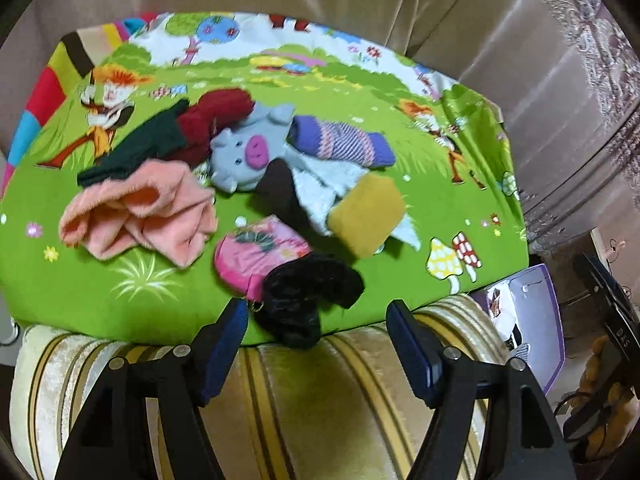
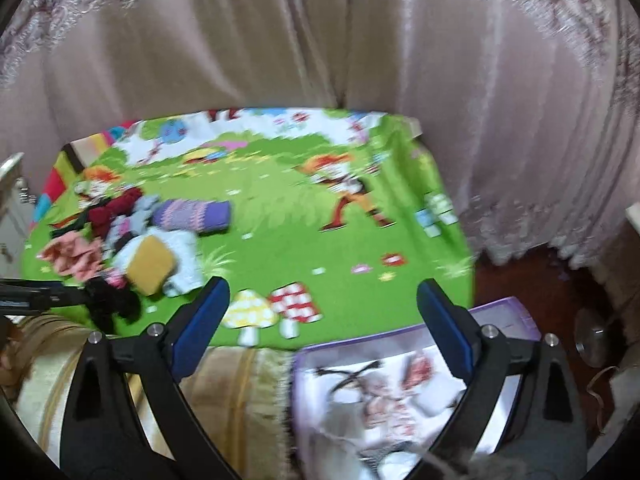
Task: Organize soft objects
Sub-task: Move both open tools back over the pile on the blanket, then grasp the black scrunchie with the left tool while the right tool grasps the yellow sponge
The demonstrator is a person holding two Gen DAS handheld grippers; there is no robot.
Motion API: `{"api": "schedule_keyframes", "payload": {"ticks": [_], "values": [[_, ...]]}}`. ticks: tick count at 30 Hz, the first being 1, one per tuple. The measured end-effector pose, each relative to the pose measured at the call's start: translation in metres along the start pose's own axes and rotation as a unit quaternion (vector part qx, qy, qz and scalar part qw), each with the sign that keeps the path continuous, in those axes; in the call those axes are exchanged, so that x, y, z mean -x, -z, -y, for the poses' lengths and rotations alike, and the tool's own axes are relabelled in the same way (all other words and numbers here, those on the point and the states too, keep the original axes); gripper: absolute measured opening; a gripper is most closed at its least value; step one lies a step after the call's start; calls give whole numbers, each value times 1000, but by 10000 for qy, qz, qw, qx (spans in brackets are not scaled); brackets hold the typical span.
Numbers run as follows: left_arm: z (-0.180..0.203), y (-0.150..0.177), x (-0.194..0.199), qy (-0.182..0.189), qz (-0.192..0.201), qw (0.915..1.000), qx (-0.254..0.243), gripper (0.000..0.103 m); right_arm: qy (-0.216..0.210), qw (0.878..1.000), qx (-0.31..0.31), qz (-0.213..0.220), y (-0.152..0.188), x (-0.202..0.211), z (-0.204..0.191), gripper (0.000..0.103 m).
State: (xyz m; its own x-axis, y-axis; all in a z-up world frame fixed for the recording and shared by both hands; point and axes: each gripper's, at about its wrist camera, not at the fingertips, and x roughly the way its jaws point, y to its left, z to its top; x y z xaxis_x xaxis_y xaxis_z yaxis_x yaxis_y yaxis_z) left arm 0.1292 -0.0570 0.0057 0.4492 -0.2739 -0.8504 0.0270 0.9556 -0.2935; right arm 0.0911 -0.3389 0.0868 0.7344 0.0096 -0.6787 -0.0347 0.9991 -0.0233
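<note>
Green cartoon-print cloth (image 1: pixel 280 92) covers the surface in the left wrist view, with the soft things heaped at its near middle: a grey pig plush (image 1: pixel 244 152), a peach cloth (image 1: pixel 140 216) to its left, a dark red knit (image 1: pixel 212 120) behind, a purple striped sock (image 1: pixel 344 142) to the right, a yellow sponge (image 1: pixel 368 212), a pink pouch (image 1: pixel 256 252) and a black fuzzy piece (image 1: pixel 308 300) at the near edge. The left gripper (image 1: pixel 316 320) stands wide open, empty, the black piece between its fingers.

From the right wrist, blurred, the same heap sits far left on the cloth. The right gripper (image 2: pixel 322 300) is spread wide, holding nothing, above a purple-rimmed bin (image 2: pixel 496 316) beside the cloth
</note>
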Motion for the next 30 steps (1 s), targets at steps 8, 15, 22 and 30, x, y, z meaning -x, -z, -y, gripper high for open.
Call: {"api": "schedule_keyframes", "payload": {"ticks": [8, 15, 22, 30], "values": [[-10, -8, -27, 256, -485, 9979, 337, 71, -866, 9955, 167, -345, -3, -27, -35, 96], [-25, -12, -57, 260, -972, 9923, 716, 57, -1199, 9893, 640, -523, -6, -46, -70, 96], [-31, -15, -70, 387, -1045, 9902, 838, 39, -1400, 9822, 979, -780, -4, -68, -98, 96], [-37, -8, -59, 613, -920, 9901, 864, 17, -1422, 9733, 1484, -1018, -2, -87, -132, 96]]}}
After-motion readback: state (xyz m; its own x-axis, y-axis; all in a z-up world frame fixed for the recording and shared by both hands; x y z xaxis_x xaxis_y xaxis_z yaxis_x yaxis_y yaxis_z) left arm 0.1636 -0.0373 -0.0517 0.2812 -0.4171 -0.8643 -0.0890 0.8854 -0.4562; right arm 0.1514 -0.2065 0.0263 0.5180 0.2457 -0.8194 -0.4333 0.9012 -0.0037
